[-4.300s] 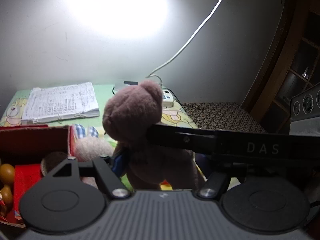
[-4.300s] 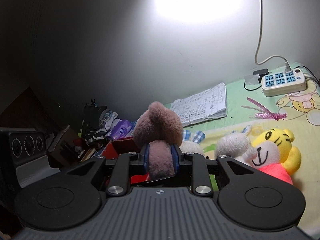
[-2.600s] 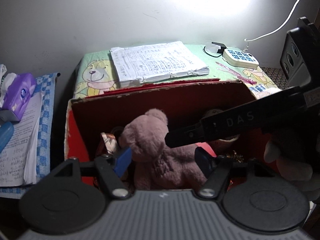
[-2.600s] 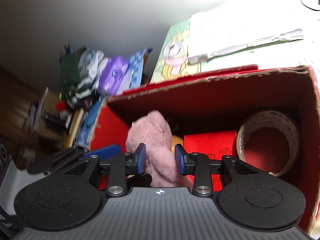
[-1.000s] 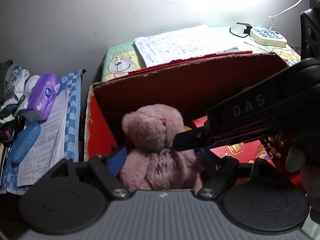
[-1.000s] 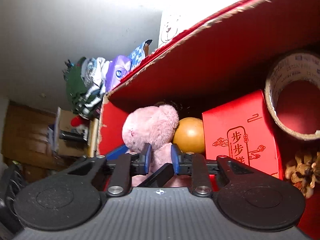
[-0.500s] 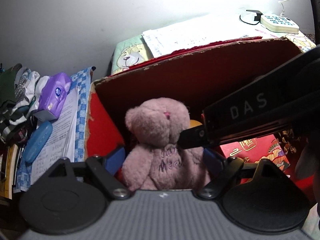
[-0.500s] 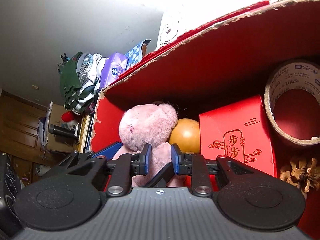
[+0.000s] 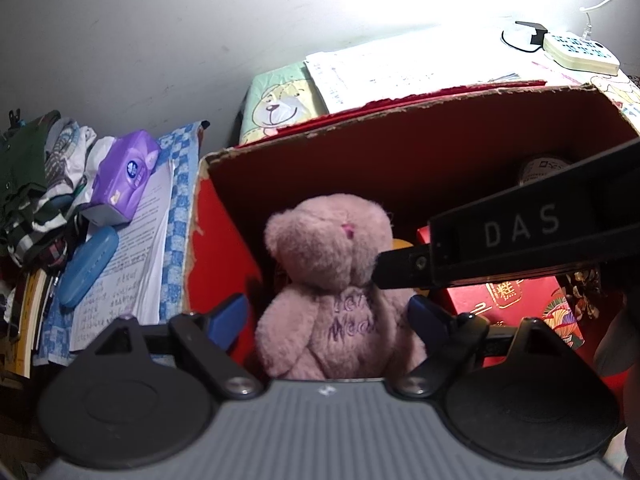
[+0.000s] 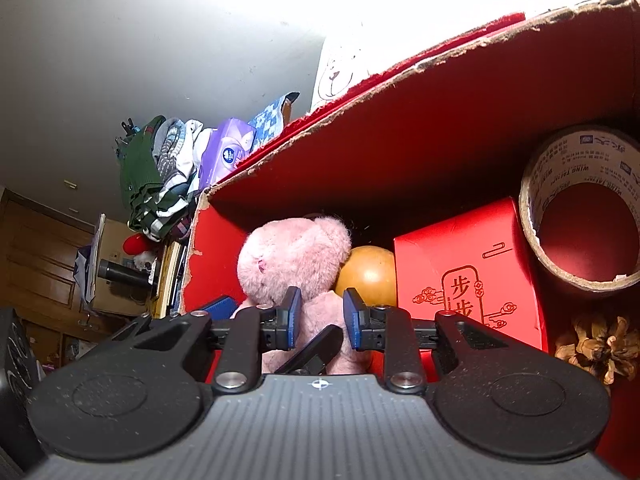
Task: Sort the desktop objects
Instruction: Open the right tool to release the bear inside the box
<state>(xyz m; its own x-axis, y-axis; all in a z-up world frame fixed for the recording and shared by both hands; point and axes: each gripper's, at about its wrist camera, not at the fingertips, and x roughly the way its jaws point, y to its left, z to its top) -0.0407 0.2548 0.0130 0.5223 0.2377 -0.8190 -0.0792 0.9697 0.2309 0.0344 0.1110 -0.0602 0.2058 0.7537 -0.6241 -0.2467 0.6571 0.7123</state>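
Placing step: bear [image 9: 332, 280] sits upright in the box's [image 9: 400, 168] left corner beside an orange ball [image 10: 370, 276], left gripper [image 9: 324, 320] fingers wide apart around it, right gripper [image 10: 319, 318] fingers parted at its back; next, probably withdraw both upward without snagging plush.

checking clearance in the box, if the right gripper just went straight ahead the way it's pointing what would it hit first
Most likely the pink teddy bear: its body sits between the right gripper pads, which look slightly apart. Behind it lie the orange ball and the red box wall; depth is hard to judge.
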